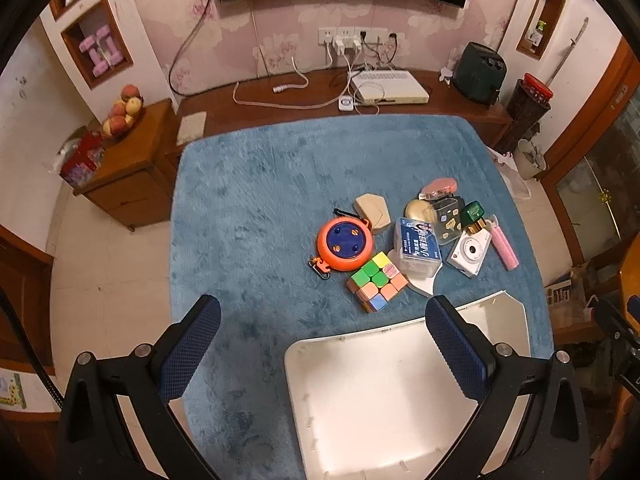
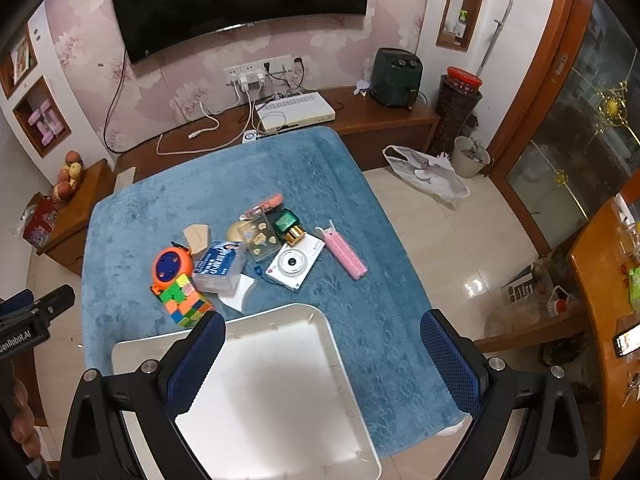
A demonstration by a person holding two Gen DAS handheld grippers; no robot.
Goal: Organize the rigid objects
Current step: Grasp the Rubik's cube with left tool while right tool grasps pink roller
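- Left wrist view: white tray (image 1: 400, 392) is empty, near edge of blue mat (image 1: 260, 200); a hard drop could shove it off.
- Left gripper (image 1: 320, 340) and right gripper (image 2: 320, 344) both spread wide, grasping nothing, hovering above tray.
- Cluttered pile just beyond tray: reaching for puzzle cube (image 1: 376, 280) may knock orange reel (image 1: 344, 244) or clear box (image 1: 418, 250).
- White camera (image 2: 294, 262), pink roller (image 2: 344, 254): close neighbours, risk of pinching 2 items.

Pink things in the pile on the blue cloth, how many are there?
2. A pink ribbed hair roller lies at the pile's right edge beside the white camera; a pink flat case sits at the far side. Others may be hidden.
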